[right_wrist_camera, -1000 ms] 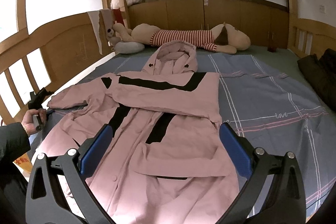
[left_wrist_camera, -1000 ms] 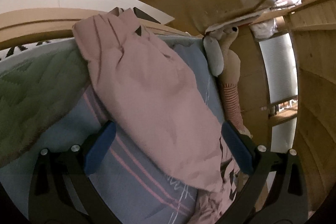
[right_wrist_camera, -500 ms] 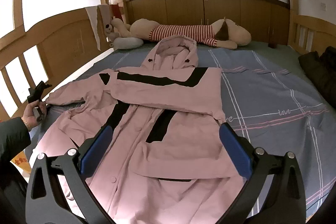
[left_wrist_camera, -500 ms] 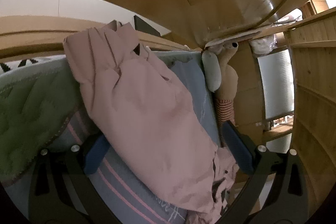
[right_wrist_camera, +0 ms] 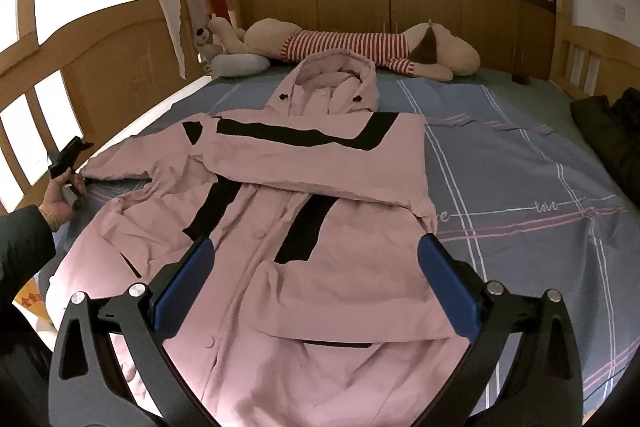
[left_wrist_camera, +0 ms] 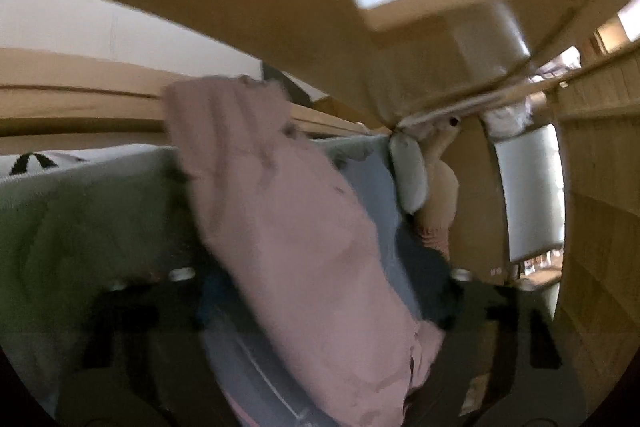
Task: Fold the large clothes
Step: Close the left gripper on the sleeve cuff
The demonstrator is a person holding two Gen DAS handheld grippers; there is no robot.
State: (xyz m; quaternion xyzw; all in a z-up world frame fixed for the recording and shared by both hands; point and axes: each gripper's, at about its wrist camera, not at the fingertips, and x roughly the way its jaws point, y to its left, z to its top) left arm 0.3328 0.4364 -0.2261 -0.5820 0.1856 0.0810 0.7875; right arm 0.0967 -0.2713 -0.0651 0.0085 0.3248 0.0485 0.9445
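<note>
White "love" script on the blue striped sheet (right_wrist_camera: pixel 520 163), beside the pink coat (right_wrist_camera: pixel 320 187)

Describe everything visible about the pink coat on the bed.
The pink coat is a long hooded garment with black bands across chest and front, front buttons, in a thin, creased fabric. It lies face up on the blue striped sheet, hood toward the plush dog. One sleeve is folded across the chest; the other stretches out to the left gripper, whose jaws have just been closing around its cuff. The right gripper hovers open over the hem.

Bedroom, wooden bunk bed (right_wrist_camera: pixel 120 39), plush dog (right_wrist_camera: pixel 360 47)
</note>
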